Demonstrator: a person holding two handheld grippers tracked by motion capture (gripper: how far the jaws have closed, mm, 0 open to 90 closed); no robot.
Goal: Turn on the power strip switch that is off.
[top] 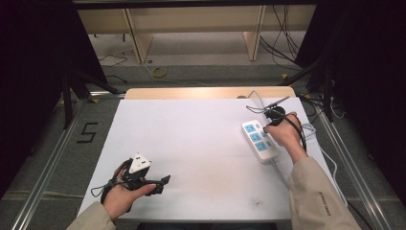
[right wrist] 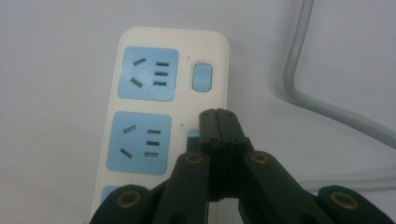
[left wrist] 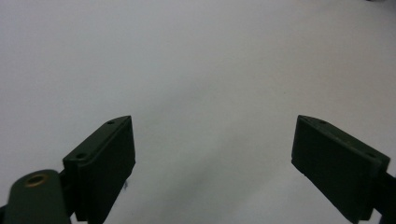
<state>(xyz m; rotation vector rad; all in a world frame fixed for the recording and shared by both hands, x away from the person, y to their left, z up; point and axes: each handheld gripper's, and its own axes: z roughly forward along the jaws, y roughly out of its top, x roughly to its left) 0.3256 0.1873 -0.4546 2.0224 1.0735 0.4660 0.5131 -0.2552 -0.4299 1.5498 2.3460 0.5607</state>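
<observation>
A white power strip (top: 260,142) with blue sockets and blue switches lies on the right side of the table. In the right gripper view the power strip (right wrist: 140,93) shows two sockets and a switch (right wrist: 202,77). My right gripper (right wrist: 218,113) is shut, jaws pressed together, its tip over the second switch, which is mostly hidden beneath it. From above, the right gripper (top: 271,122) sits over the strip's right edge. My left gripper (top: 163,184) rests near the table's front left, held in a hand. Its jaws stand wide apart over bare table; the left gripper (left wrist: 212,154) is open and holds nothing.
A grey cable (right wrist: 299,88) curves past the strip on its right. The white table (top: 191,143) is bordered by dark floor and metal rails. Wooden shelving (top: 191,28) stands at the back, with loose cables on the floor.
</observation>
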